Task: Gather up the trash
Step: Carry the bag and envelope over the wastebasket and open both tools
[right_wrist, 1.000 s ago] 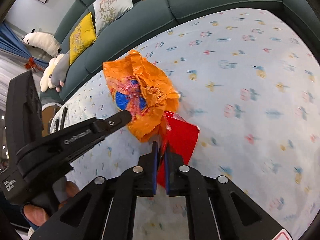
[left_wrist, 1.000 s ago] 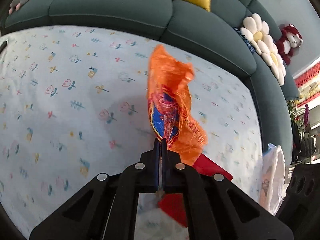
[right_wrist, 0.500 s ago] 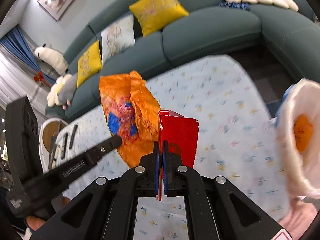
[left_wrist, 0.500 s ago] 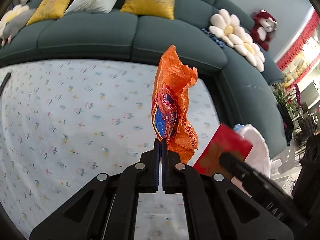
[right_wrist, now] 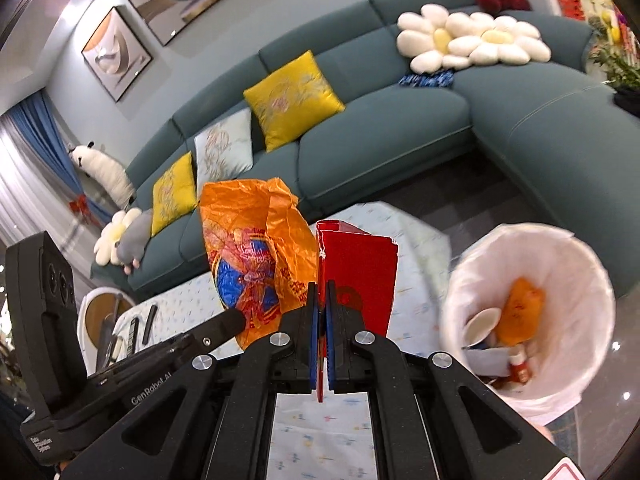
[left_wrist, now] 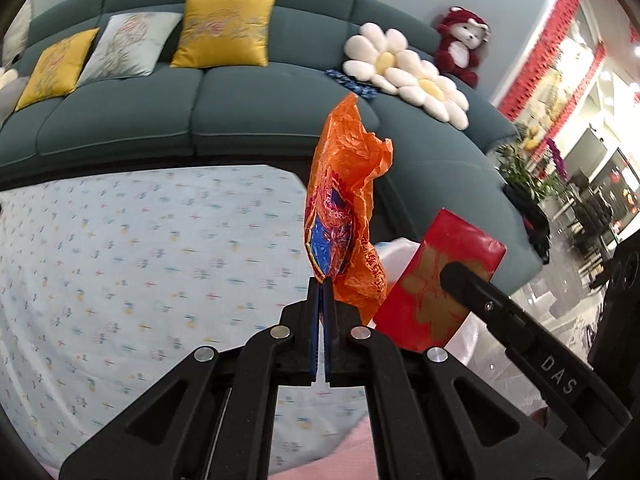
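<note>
My left gripper (left_wrist: 320, 286) is shut on a crumpled orange plastic wrapper (left_wrist: 340, 208) and holds it upright in the air above the table. My right gripper (right_wrist: 321, 292) is shut on a flat red packet (right_wrist: 360, 264), also held up. The two grippers are side by side, the wrapper (right_wrist: 252, 256) just left of the red packet (left_wrist: 436, 292). A white-lined trash bin (right_wrist: 532, 320) with several pieces of trash inside stands on the floor to the lower right of the right gripper.
A table with a flowered cloth (left_wrist: 140, 260) lies below the grippers. A teal sectional sofa (right_wrist: 380, 132) with yellow cushions and flower pillows curves behind it. A small round stool (right_wrist: 104, 312) and remotes (right_wrist: 140, 324) are at the far left.
Both grippers have lifted their trash up off the table and swung right. The trash bin has come fully into the right wrist view.
</note>
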